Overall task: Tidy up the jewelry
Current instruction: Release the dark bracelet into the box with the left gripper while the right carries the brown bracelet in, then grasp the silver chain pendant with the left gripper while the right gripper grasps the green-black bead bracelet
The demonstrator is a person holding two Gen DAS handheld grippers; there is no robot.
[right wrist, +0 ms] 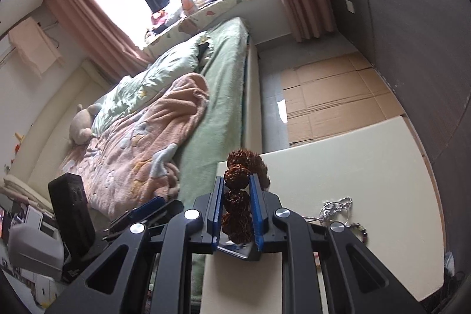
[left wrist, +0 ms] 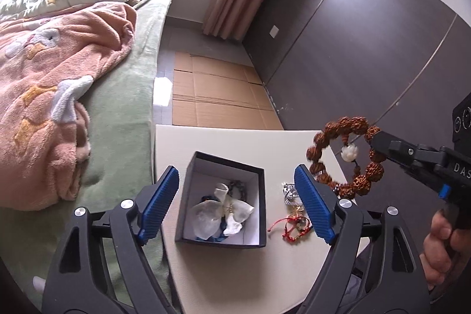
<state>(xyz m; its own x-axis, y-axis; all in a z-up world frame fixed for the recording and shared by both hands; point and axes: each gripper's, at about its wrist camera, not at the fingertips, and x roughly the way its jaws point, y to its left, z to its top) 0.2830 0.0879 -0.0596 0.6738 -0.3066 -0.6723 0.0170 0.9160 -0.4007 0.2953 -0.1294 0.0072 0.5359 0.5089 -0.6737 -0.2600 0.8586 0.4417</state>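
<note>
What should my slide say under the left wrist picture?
Right tongs lift a brown bead bracelet beside the open box.

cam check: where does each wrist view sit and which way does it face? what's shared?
Left wrist: on the left gripper, jaws open, looking down at the dark box on the white table; the right gripper and the person's hand show at right.
Right wrist: on the right gripper, shut on the brown bead bracelet, facing across the table toward the bed and window.
Shared: bracelet, table, bed, cardboard on the floor, silver jewelry.
</note>
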